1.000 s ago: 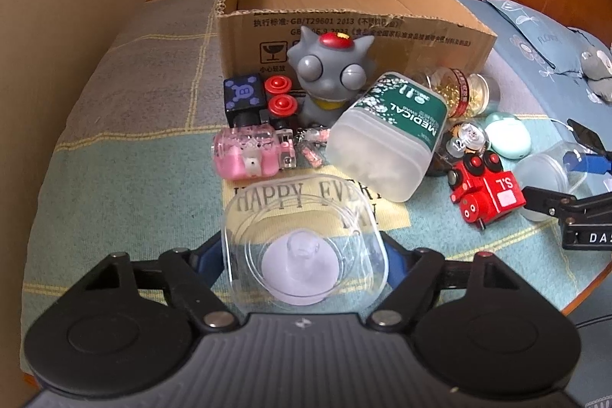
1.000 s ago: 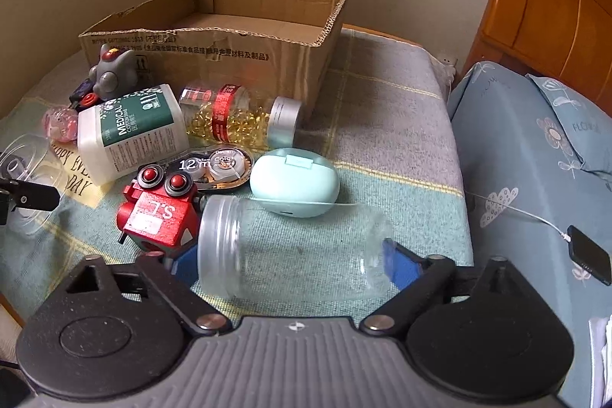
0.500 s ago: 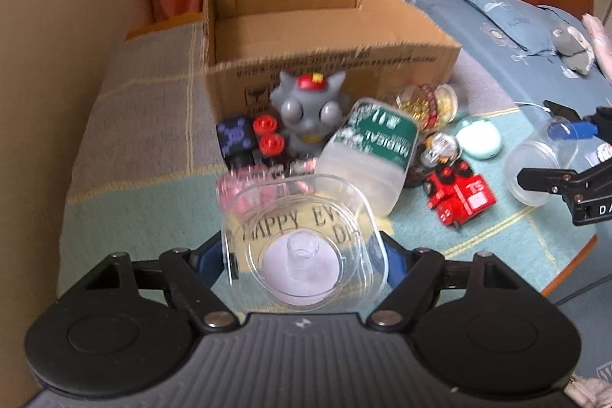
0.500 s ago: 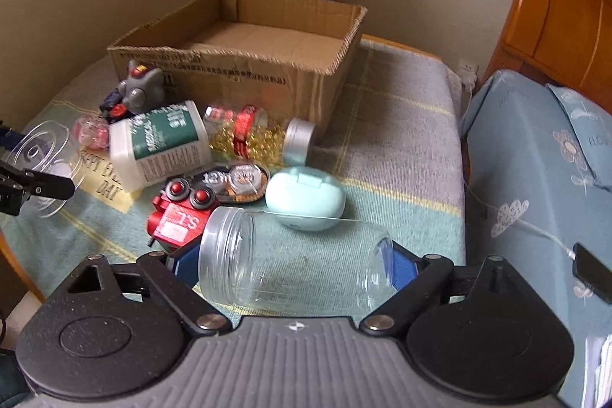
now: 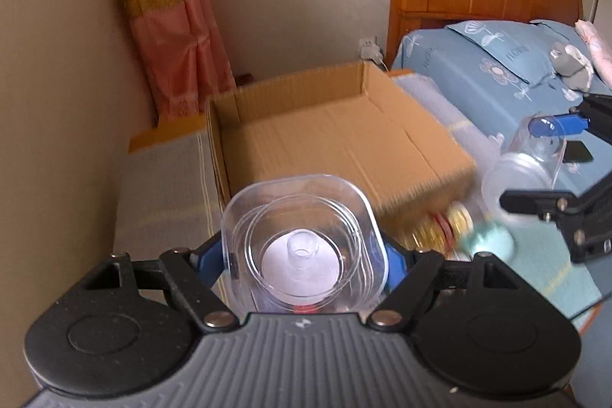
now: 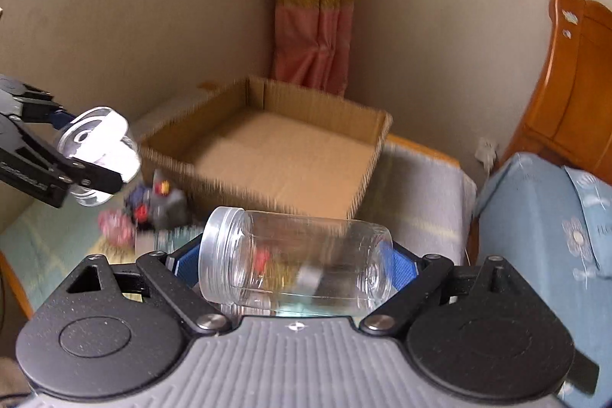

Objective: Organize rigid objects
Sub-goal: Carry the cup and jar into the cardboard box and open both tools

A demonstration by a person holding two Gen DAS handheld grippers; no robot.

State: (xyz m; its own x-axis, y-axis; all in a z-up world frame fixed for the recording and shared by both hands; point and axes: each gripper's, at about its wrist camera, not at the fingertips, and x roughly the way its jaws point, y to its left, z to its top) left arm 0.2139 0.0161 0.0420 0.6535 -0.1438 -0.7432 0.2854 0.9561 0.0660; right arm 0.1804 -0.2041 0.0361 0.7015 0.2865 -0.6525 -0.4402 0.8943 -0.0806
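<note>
your left gripper [image 5: 304,255] pinches a clear, square-shouldered plastic lid with a round centre knob [image 5: 302,243] between its blue pads. the lid hangs just near of the open brown cardboard box [image 5: 329,132]. your right gripper [image 6: 294,266] clamps a clear plastic screw-neck jar [image 6: 294,262] lengthwise, mouth to the left and base to the right, also just near of the box.

handling: judge both items light, stiff and smooth. expect the thin lid to flex and the jar to slip or rotate, since it is held only by its two ends. grip the lid across its flat sides. grip the jar across the body for a firmer hold.

visibility: motion blur smears the box edges and the small toys and bottles [image 6: 153,209] on the checked cloth [image 5: 164,186]. they cannot be identified reliably. the carried items hide the near box wall. the box floor appears bare.
</note>
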